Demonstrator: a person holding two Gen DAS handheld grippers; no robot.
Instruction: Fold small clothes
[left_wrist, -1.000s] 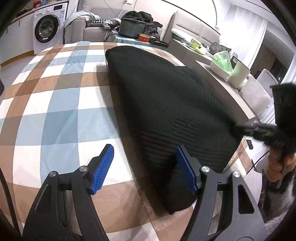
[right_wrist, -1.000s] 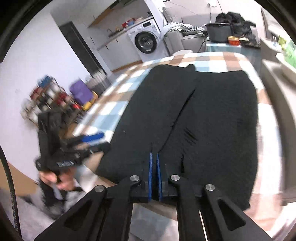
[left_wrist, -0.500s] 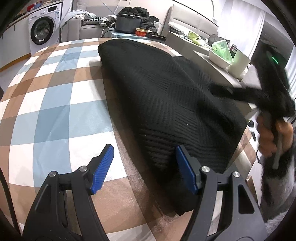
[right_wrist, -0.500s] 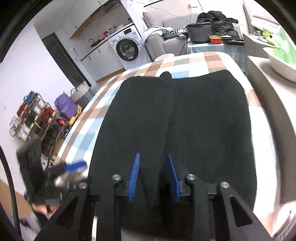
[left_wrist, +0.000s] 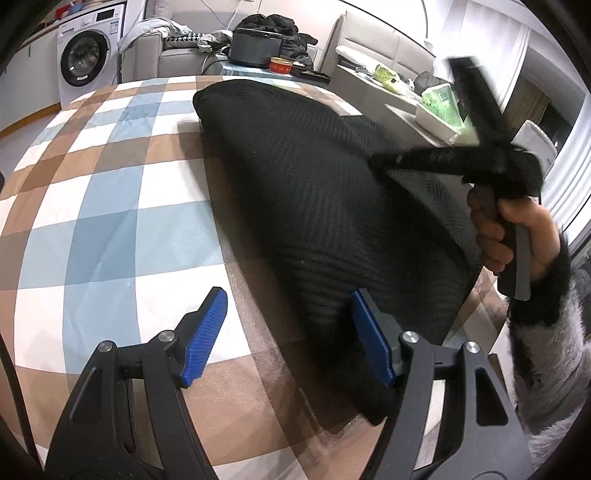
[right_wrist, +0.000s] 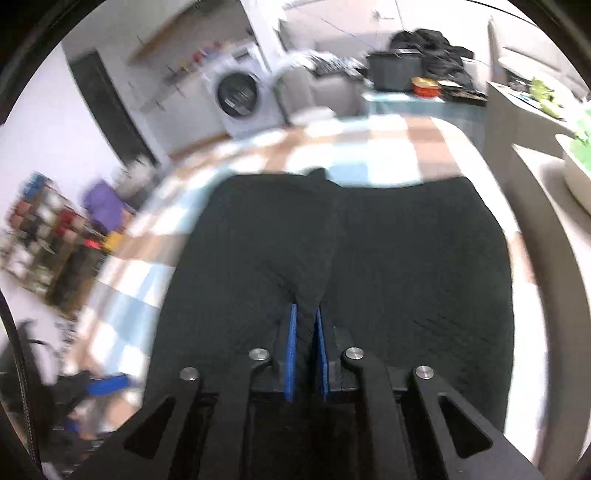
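Observation:
A black knit garment (left_wrist: 314, 184) lies spread on the checked tablecloth (left_wrist: 110, 184). My left gripper (left_wrist: 288, 293) hangs open over its near corner; the right pad is above the cloth edge and the left pad above bare tablecloth, with nothing gripped. In the left wrist view my right gripper (left_wrist: 373, 160) reaches onto the garment from the right, held by a hand (left_wrist: 517, 229). In the right wrist view its jaws (right_wrist: 306, 314) are closing, and the blue pads pinch a raised fold of the garment (right_wrist: 406, 258) between them. That view is blurred.
A side counter with a white tub (left_wrist: 436, 122) runs along the table's right edge. A washing machine (left_wrist: 85, 62), a black bin (left_wrist: 255, 40) and a sofa stand beyond the far edge. A shelf rack (right_wrist: 40, 229) stands on the floor to the left.
My right gripper moved inward over the garment, opened its jaws, then narrowed them on a ridge of cloth. The left gripper stayed in place and open.

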